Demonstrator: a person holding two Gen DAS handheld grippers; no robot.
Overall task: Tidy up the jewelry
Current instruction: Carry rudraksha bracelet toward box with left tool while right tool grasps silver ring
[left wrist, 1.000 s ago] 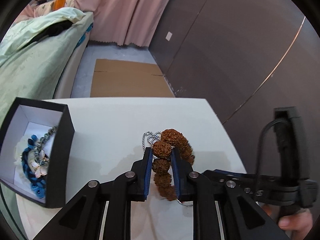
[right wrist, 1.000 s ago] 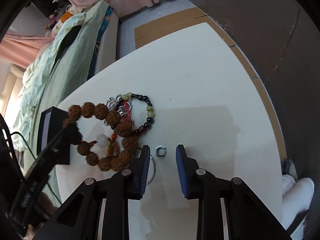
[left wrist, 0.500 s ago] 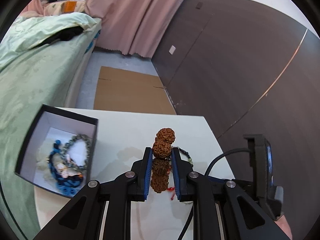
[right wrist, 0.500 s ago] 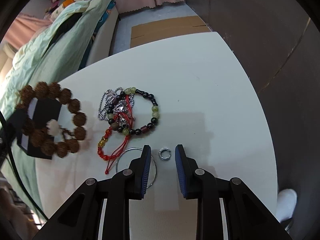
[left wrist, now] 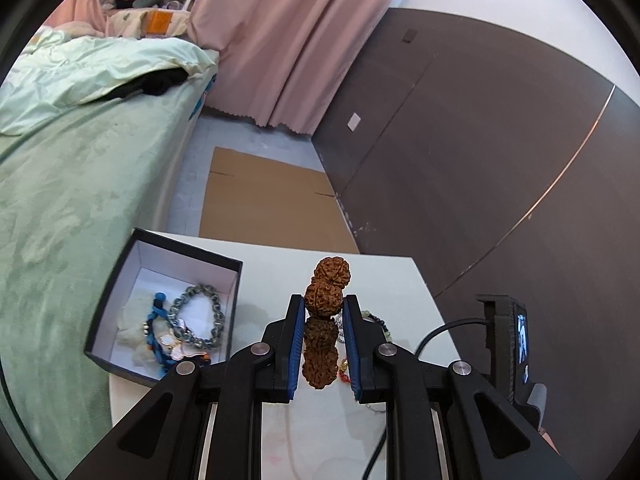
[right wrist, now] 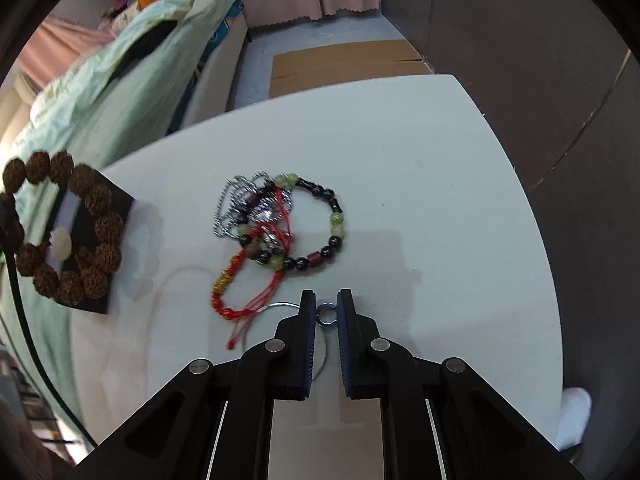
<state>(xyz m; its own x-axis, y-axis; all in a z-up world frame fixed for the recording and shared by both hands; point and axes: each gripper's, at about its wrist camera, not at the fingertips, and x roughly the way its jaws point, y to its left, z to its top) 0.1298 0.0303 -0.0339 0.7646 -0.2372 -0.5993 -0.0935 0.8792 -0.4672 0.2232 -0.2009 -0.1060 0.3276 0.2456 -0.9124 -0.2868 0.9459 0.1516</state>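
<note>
The white table [right wrist: 400, 140] carries a black box [left wrist: 120, 300] at its left edge, beside the bed [left wrist: 60, 200]. The left gripper [left wrist: 322, 312] clamps the brown seed bracelet [left wrist: 324, 300], raised clear of the table; next it calls for travel left over the box, then release. The right gripper [right wrist: 326, 312] brackets the small ring [right wrist: 326, 316], apparently closed on it. Open table lies right of the bead pile [right wrist: 280, 220].
</note>
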